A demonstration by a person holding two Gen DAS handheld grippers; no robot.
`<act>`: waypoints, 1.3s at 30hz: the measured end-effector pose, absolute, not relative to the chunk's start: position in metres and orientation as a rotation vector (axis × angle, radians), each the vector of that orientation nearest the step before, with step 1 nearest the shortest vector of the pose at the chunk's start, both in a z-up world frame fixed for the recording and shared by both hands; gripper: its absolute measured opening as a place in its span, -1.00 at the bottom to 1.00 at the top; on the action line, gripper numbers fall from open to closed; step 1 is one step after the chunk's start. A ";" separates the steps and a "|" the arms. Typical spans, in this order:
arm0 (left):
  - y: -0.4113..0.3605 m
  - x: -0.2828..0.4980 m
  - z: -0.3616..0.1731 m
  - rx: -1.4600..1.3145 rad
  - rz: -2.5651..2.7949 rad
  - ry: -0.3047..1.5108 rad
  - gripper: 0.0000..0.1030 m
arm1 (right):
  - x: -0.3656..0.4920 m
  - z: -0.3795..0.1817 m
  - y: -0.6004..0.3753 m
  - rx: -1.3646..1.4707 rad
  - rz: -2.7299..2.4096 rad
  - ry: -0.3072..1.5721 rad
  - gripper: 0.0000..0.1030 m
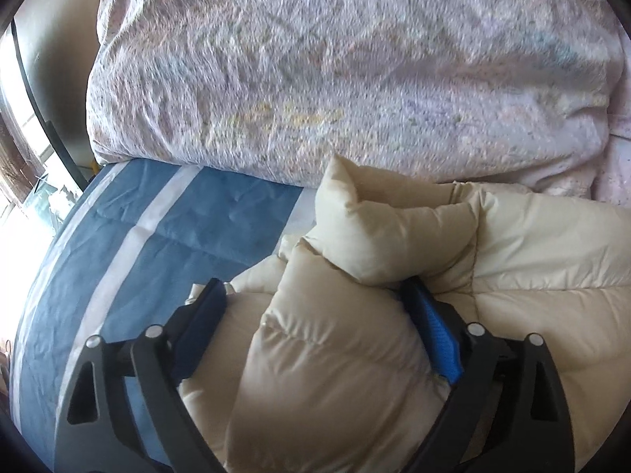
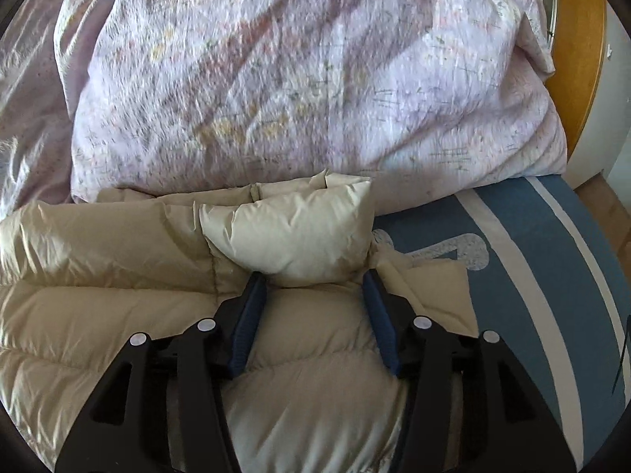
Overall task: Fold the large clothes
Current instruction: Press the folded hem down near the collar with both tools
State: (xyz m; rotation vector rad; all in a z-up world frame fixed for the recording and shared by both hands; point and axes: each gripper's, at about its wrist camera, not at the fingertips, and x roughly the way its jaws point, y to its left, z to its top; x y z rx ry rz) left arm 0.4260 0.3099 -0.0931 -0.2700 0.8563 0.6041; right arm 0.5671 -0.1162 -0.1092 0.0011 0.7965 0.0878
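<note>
A cream puffer jacket (image 1: 512,256) lies on a bed, on a blue sheet w/ white stripes (image 1: 177,228). Behind it, toward the far side of the bed, sits a big bundled duvet in a pale pink-lilac floral print (image 1: 335,79), touching the jacket's far edge.

Left gripper (image 1: 315,295): black frame, blue pads. Its jaws are spread wide w/ a thick puffy fold of the jacket bulging up between them. Right-side pad (image 1: 437,339) presses against the fabric; left-side pad sits just beside the fold, over the sheet's edge. A padded corner of the jacket sticks up just beyond the fingertips. Whether the fold is truly clamped, can't tell; the jaws look open around it.

Right gripper (image 2: 315,280): same build, jaws also spread, straddling a quilted section of the jacket (image 2: 118,276). A stuffed cream flap stands up right at the fingertips, between them. Both pads (image 2: 246,327) touch or nearly touch the fabric at the sides.

In the right wrist view, the striped sheet (image 2: 532,276) shows to the right of the jacket, w/ a grey-white printed shape on it. Duvet (image 2: 295,79) fills the upper part. A wooden bed frame edge (image 2: 579,59) curves at far right.
</note>
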 end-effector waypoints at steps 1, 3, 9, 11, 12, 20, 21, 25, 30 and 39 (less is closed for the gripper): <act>0.310 0.427 -0.096 -0.269 0.608 0.854 0.83 | 0.568 -0.111 -0.115 0.001 0.090 0.801 0.07; 0.310 0.429 -0.099 -0.274 0.612 0.852 0.86 | 0.570 -0.113 -0.115 0.011 0.099 0.811 0.09; 0.318 0.429 -0.108 -0.309 0.606 0.859 0.93 | 0.578 -0.124 -0.106 0.004 0.092 0.822 0.10; 0.320 0.430 -0.110 -0.309 0.607 0.862 0.94 | 0.578 -0.125 -0.101 -0.001 0.091 0.822 0.10; 0.322 0.429 -0.111 -0.309 0.608 0.862 0.94 | 0.579 -0.126 -0.100 -0.003 0.090 0.822 0.11; 0.323 0.431 -0.116 -0.316 0.606 0.862 0.96 | 0.581 -0.123 -0.091 -0.016 0.091 0.822 0.11; 0.322 0.431 -0.116 -0.316 0.606 0.861 0.96 | 0.581 -0.123 -0.091 -0.016 0.091 0.822 0.11; 0.321 0.431 -0.116 -0.316 0.606 0.859 0.96 | 0.581 -0.123 -0.091 -0.016 0.091 0.822 0.12; 0.321 0.431 -0.117 -0.316 0.607 0.857 0.96 | 0.582 -0.123 -0.090 -0.015 0.091 0.822 0.13; 0.321 0.430 -0.119 -0.318 0.608 0.851 0.96 | 0.583 -0.123 -0.089 -0.018 0.093 0.822 0.14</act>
